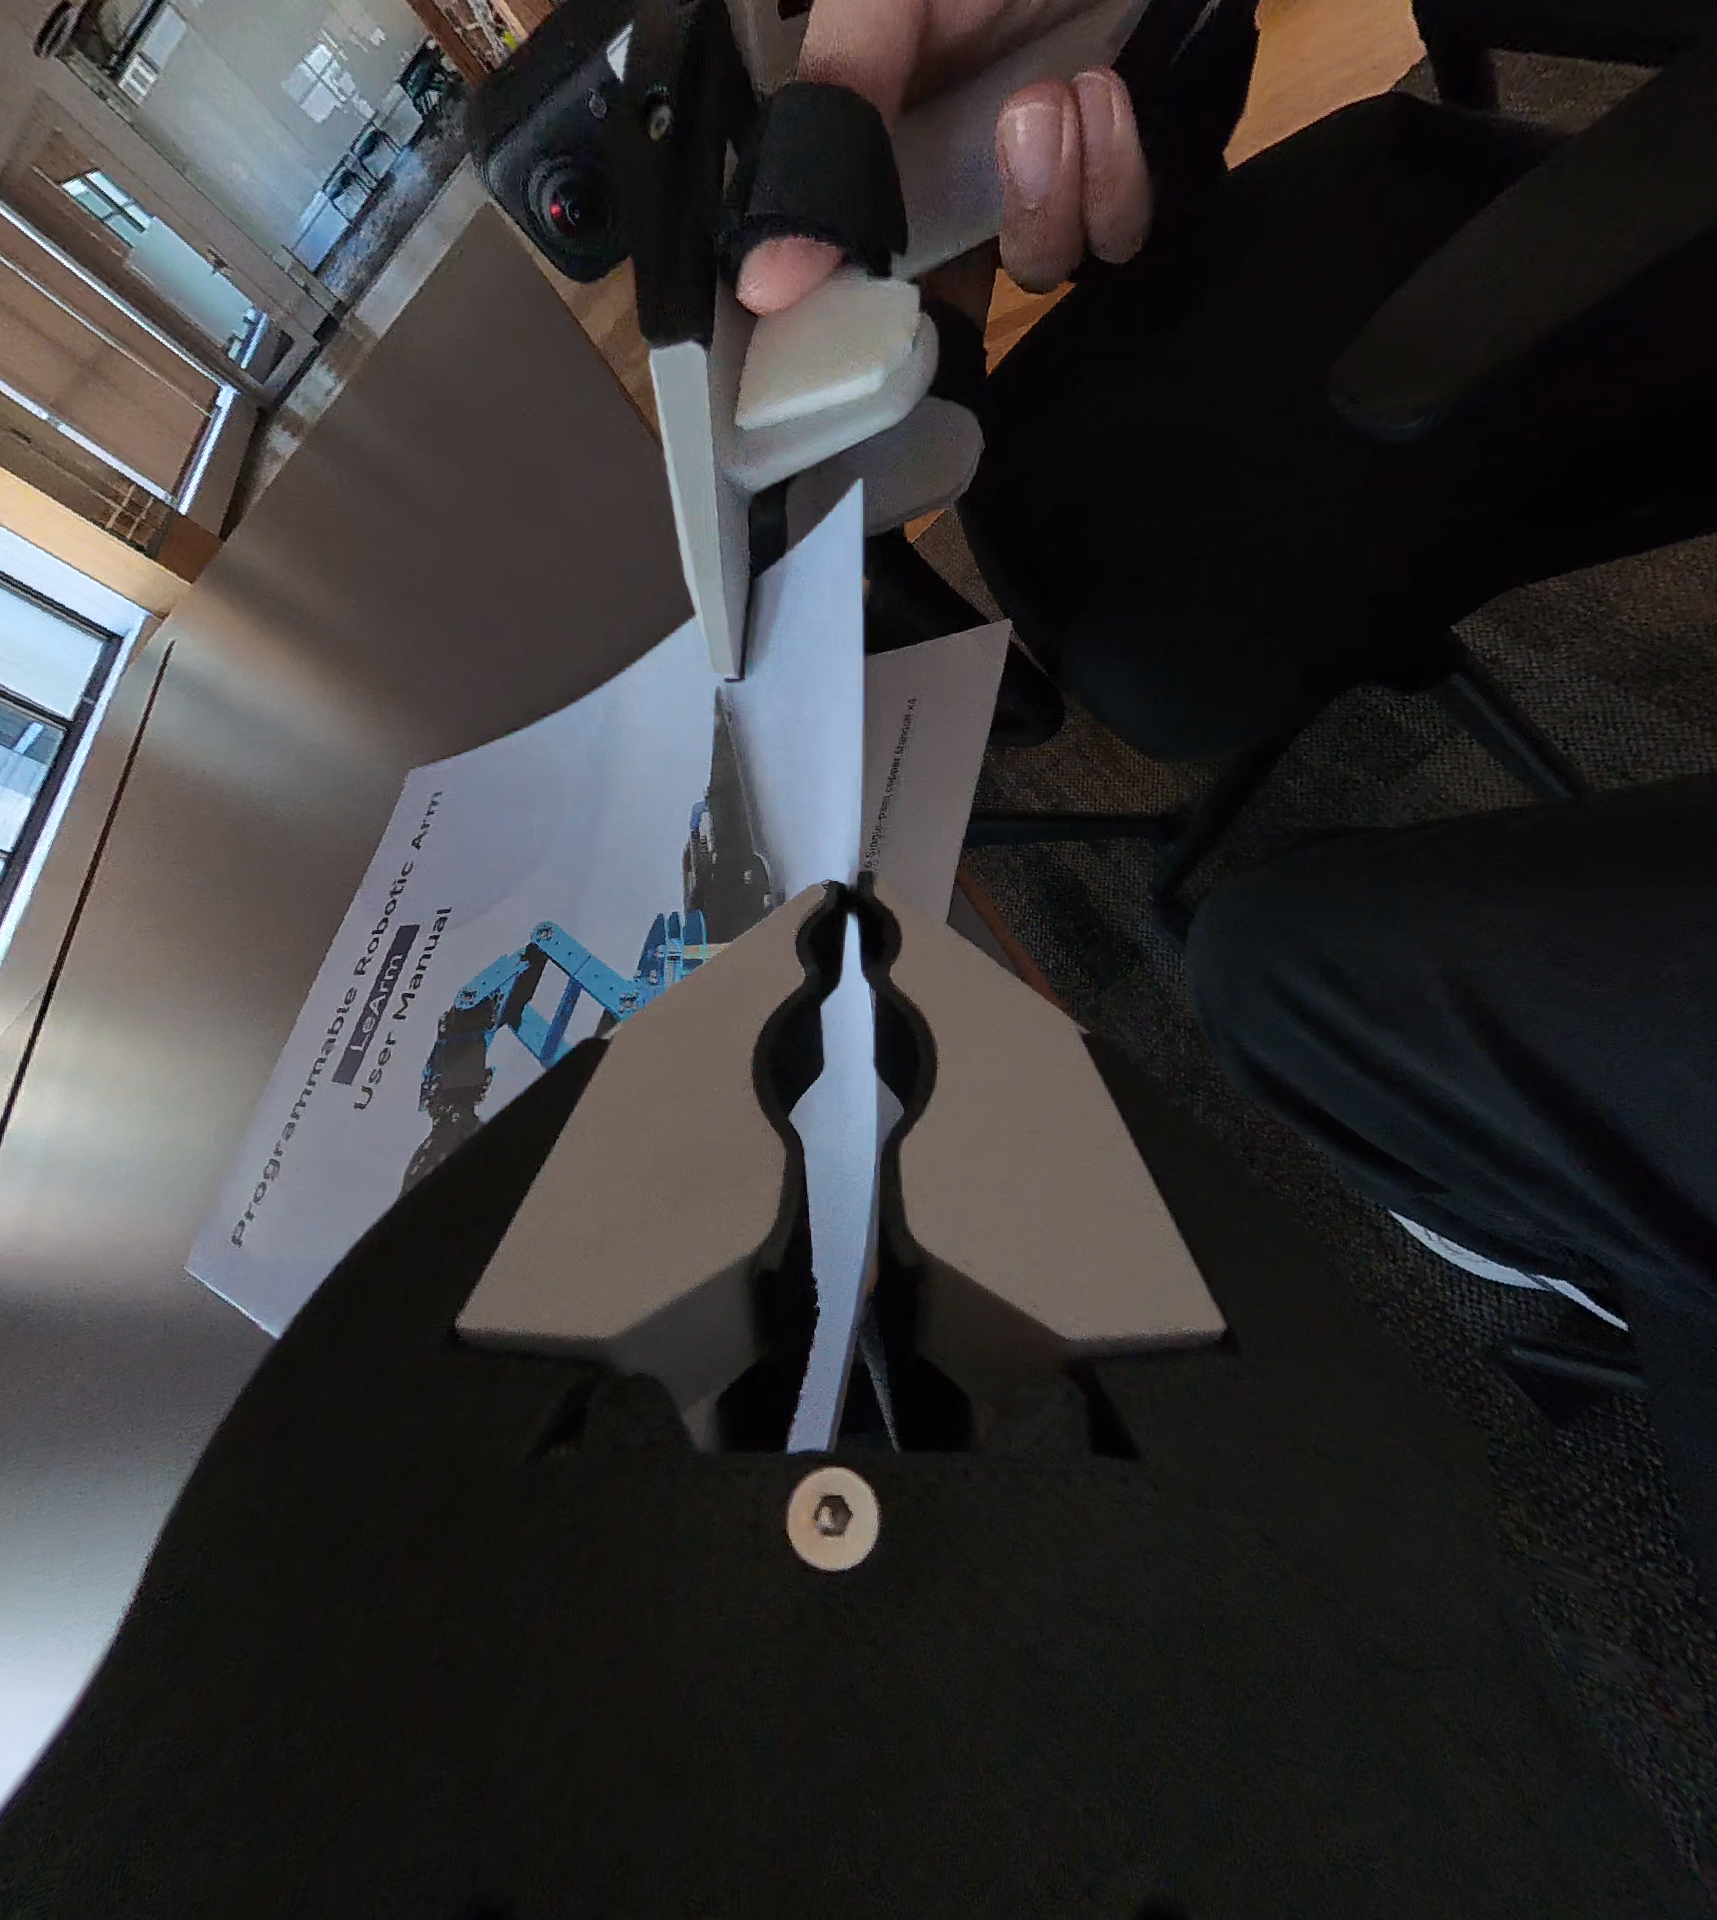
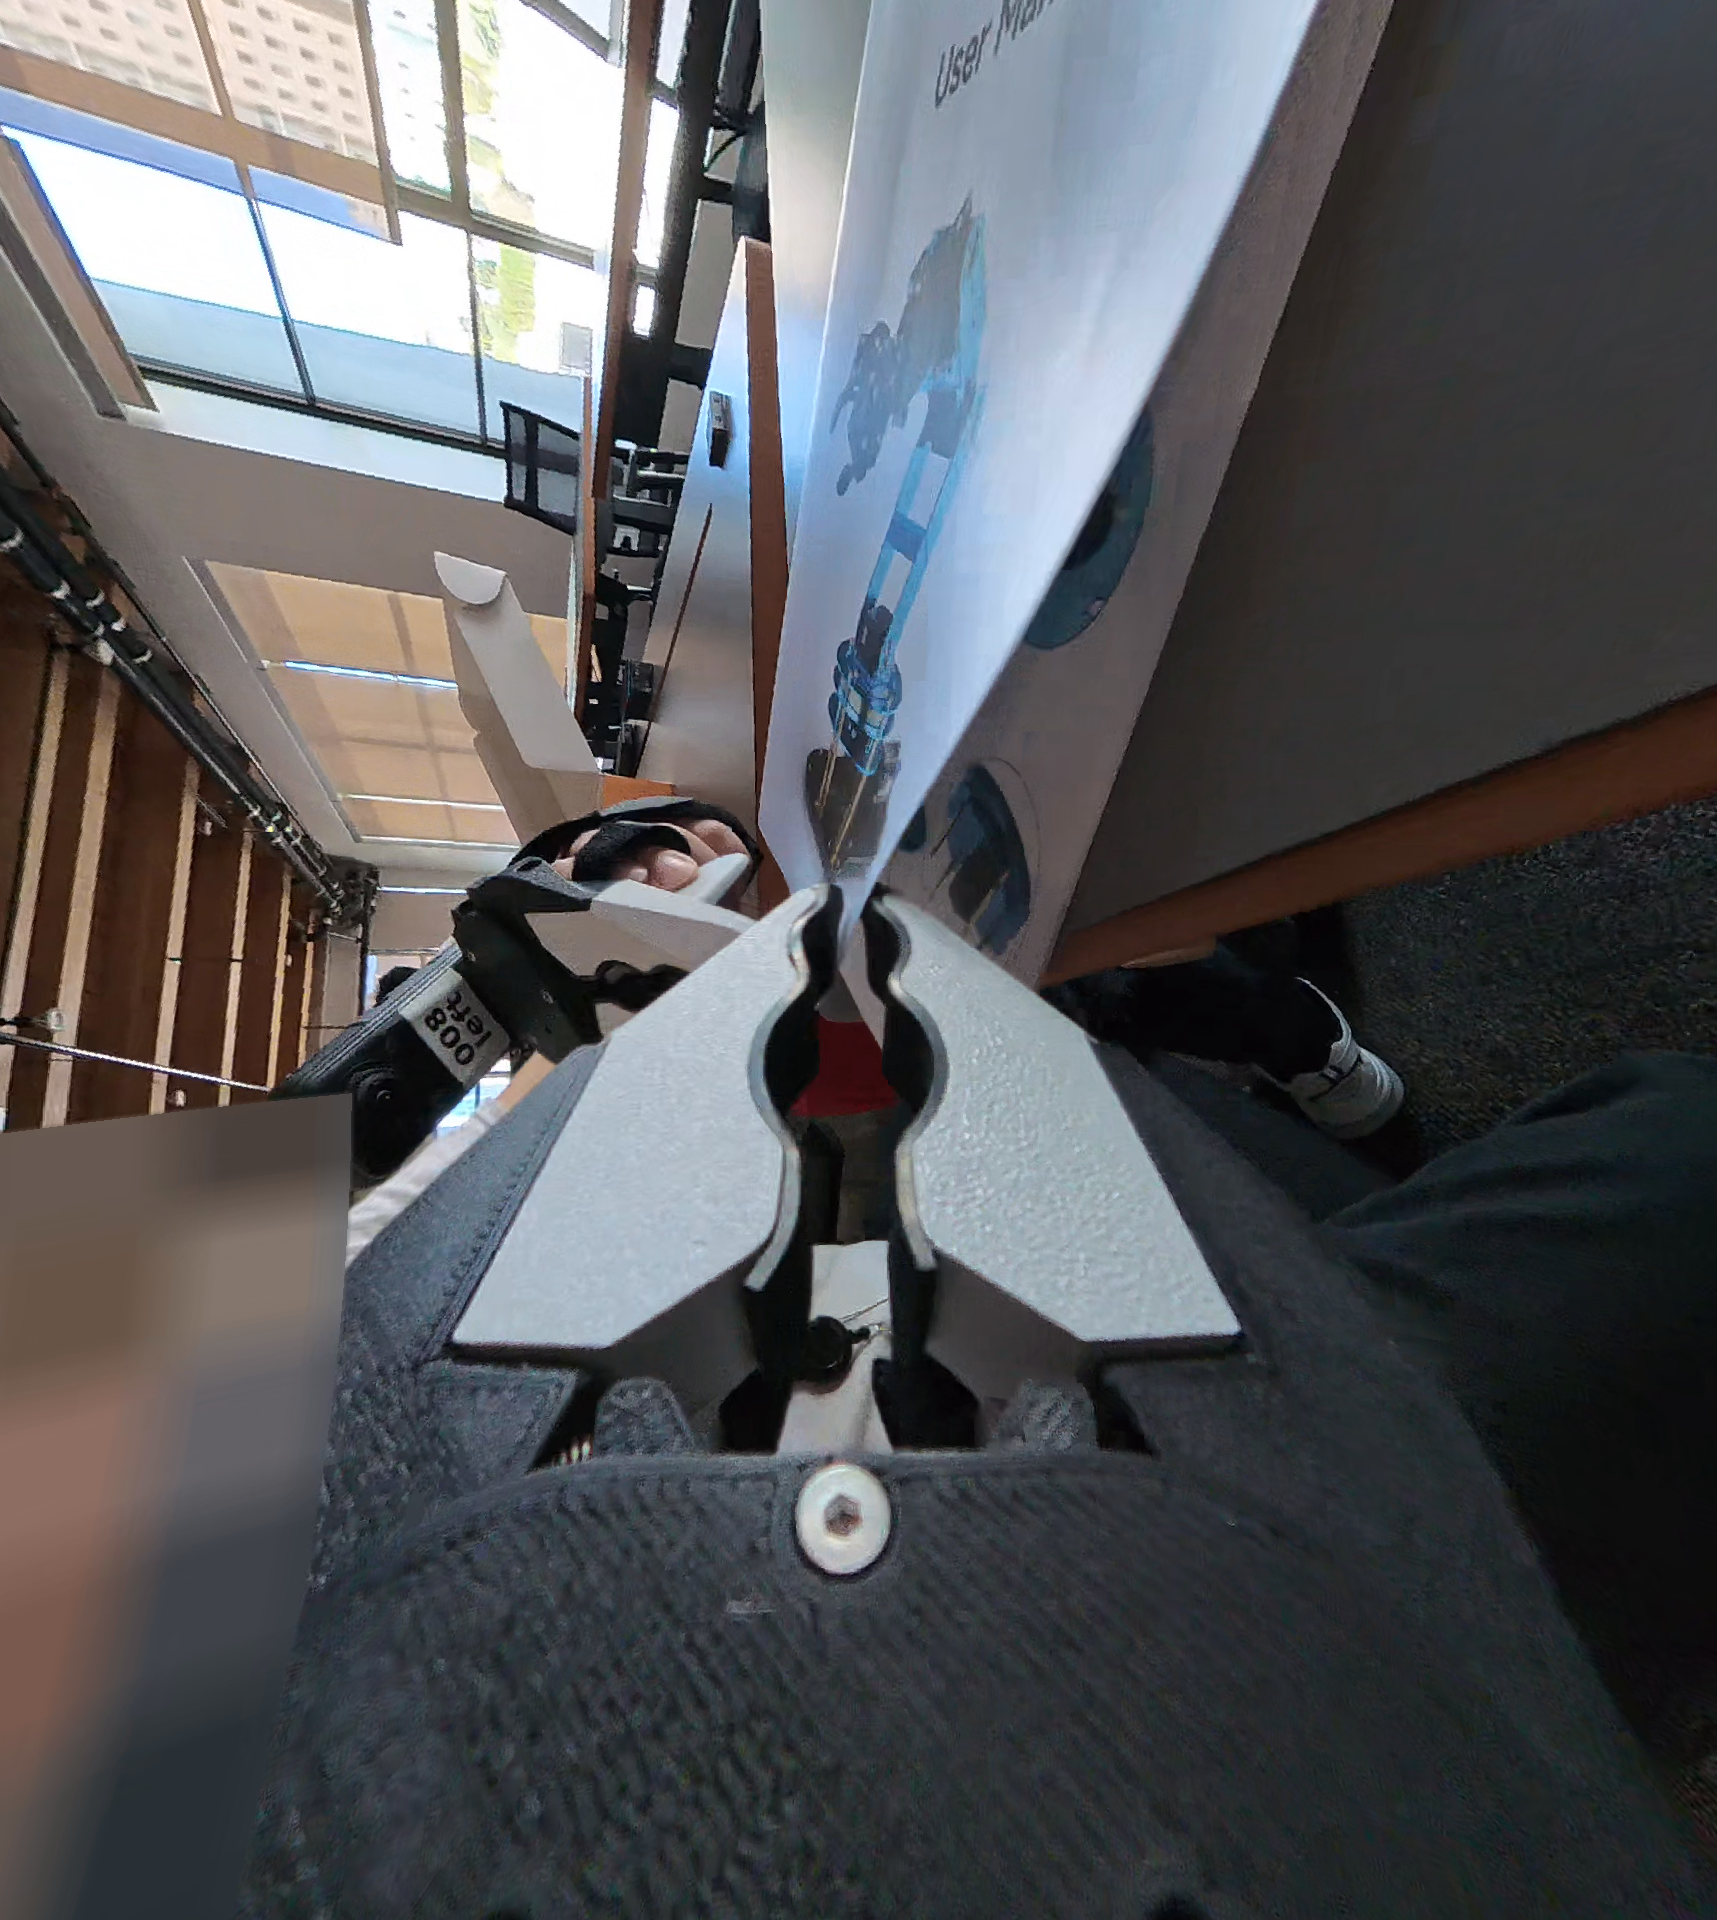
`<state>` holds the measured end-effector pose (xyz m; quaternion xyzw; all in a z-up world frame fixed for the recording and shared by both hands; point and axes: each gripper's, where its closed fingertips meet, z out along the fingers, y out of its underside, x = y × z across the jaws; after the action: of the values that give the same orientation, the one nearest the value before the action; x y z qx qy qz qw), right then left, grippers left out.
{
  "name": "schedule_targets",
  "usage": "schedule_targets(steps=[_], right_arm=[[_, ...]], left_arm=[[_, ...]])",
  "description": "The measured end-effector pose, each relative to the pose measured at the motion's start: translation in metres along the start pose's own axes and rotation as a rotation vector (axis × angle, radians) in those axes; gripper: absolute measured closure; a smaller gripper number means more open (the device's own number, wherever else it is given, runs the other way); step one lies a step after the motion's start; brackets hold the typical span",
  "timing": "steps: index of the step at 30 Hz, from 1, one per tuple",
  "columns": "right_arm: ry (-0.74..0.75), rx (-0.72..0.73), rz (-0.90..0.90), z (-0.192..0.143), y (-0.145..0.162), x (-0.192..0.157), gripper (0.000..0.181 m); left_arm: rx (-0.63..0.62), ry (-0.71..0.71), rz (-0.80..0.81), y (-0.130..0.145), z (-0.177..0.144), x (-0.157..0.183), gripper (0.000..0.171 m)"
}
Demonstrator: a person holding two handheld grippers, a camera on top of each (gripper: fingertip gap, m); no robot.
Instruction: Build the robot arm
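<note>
A white printed manual with a picture of a blue robot arm lies on the grey table near its edge. Its top sheet is raised along one side. My left gripper is shut on that raised edge, and the paper runs between its grey fingers. My right gripper pinches the same edge farther along. In the right wrist view my right gripper is shut on the sheet, which lifts off the page beneath. The left gripper is just to its left.
The table's wooden edge borders dark carpet. A black chair and a person's dark-trousered leg are close by. A white cardboard piece stands farther along. Windows line the room.
</note>
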<state>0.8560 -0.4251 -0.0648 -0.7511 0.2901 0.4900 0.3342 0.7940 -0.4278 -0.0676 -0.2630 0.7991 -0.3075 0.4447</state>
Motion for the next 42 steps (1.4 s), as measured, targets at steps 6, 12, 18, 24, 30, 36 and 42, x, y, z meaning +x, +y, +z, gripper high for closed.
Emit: schedule_targets(steps=[6,12,18,24,30,36,42], right_arm=[[-0.016,0.03,-0.04,0.0,0.004,-0.002,0.181],[-0.07,0.04,-0.025,0.0,0.004,-0.013,0.181],[-0.066,0.03,-0.027,0.001,0.004,-0.011,0.181],[-0.066,0.027,-0.004,-0.002,-0.001,-0.004,0.181],[-0.147,0.038,0.094,-0.008,-0.018,-0.015,0.181],[-0.121,0.031,0.066,-0.01,-0.027,-0.022,0.181],[-0.128,0.036,0.065,-0.012,-0.025,-0.026,0.181]], left_arm=[[0.004,0.075,-0.179,-0.004,-0.003,0.009,0.144],[-0.003,-0.035,-0.129,-0.011,-0.003,0.004,0.141],[-0.095,-0.147,-0.039,-0.002,0.011,-0.002,0.153],[-0.138,-0.106,-0.032,-0.004,0.018,-0.001,0.156],[-0.165,-0.057,-0.137,-0.013,0.027,-0.011,0.147],[-0.156,-0.101,-0.151,-0.021,0.031,-0.02,0.15],[-0.128,-0.128,-0.148,-0.024,0.027,-0.023,0.155]])
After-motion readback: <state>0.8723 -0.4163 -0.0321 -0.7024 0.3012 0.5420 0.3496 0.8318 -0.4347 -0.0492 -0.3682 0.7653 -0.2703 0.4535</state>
